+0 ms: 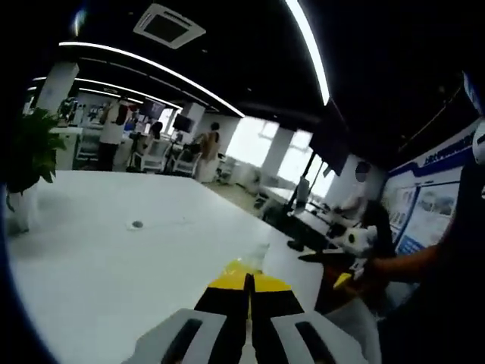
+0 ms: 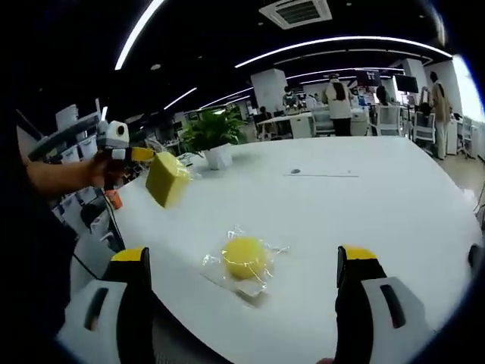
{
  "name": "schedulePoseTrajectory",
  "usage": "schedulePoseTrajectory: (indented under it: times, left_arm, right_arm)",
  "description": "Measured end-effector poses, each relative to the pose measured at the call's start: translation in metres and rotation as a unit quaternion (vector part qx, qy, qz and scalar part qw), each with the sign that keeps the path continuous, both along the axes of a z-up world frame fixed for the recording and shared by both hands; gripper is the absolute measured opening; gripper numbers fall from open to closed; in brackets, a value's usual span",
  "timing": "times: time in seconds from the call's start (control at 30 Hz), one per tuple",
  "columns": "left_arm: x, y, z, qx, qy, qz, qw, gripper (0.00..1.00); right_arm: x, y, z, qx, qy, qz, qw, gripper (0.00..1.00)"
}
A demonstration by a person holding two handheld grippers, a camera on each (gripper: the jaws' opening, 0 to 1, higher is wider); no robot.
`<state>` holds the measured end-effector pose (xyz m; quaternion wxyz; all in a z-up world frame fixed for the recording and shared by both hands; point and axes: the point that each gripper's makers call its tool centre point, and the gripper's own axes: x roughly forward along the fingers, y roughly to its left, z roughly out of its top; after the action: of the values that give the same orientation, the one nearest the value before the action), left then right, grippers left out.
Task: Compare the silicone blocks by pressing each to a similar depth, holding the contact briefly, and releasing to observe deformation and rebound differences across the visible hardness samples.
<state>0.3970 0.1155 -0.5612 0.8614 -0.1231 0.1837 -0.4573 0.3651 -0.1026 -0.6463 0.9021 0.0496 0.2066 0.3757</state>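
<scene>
The left gripper (image 2: 144, 155), at ten o'clock in the right gripper view, holds a yellow block (image 2: 167, 179) aloft, while the right gripper (image 2: 241, 284) gapes empty over the wrapped yellow sample (image 2: 245, 258), probably next for pressing.

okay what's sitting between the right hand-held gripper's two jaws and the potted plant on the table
In the right gripper view, a yellow ball in clear wrapping lies there; beyond it the white table runs bare up to the potted plant.
</scene>
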Motion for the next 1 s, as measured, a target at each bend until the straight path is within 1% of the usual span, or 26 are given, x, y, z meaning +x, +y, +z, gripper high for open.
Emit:
schedulePoseTrajectory:
  times: [0.1,0.27,0.37,0.4,0.47,0.53,0.63,0.73,0.9,1.0]
  left_arm:
    - [-0.005,-0.006,0.007,-0.004,-0.007,-0.009,0.9999,0.00]
    - [-0.012,-0.010,0.016,-0.015,-0.018,-0.013,0.9996,0.00]
    - [-0.018,-0.013,0.020,-0.023,-0.019,-0.020,0.9994,0.00]
    - [-0.021,-0.015,0.021,-0.028,-0.012,-0.027,0.9992,0.00]
    - [-0.026,-0.018,0.023,-0.030,-0.011,-0.034,0.9989,0.00]
    - [-0.032,-0.021,0.026,-0.033,-0.015,-0.038,0.9986,0.00]
    - [-0.036,-0.025,0.029,-0.037,-0.020,-0.038,0.9984,0.00]
    - [-0.038,-0.028,0.029,-0.043,-0.021,-0.039,0.9981,0.00]
    - [-0.046,-0.039,0.034,-0.052,-0.022,-0.057,0.9968,0.00]
    - [-0.050,-0.045,0.038,-0.058,-0.025,-0.066,0.9958,0.00]
  right_arm:
    - [0.002,0.012,0.003,0.001,-0.005,0.027,0.9996,0.96]
    - [0.004,0.029,0.009,0.012,-0.008,0.061,0.9981,0.96]
    - [0.006,0.039,0.016,0.022,-0.020,0.078,0.9965,0.96]
    - [0.007,0.042,0.019,0.028,-0.022,0.083,0.9959,0.96]
    - [0.008,0.049,0.027,0.043,-0.032,0.093,0.9942,0.96]
    - [0.009,0.055,0.032,0.046,-0.040,0.103,0.9928,0.96]
    - [0.007,0.064,0.038,0.053,-0.048,0.116,0.9906,0.93]
    - [0.004,0.074,0.040,0.058,-0.049,0.135,0.9879,0.92]
    - [-0.003,0.088,0.046,0.067,-0.053,0.162,0.9832,0.89]
    - [-0.008,0.097,0.048,0.070,-0.055,0.185,0.9787,0.87]
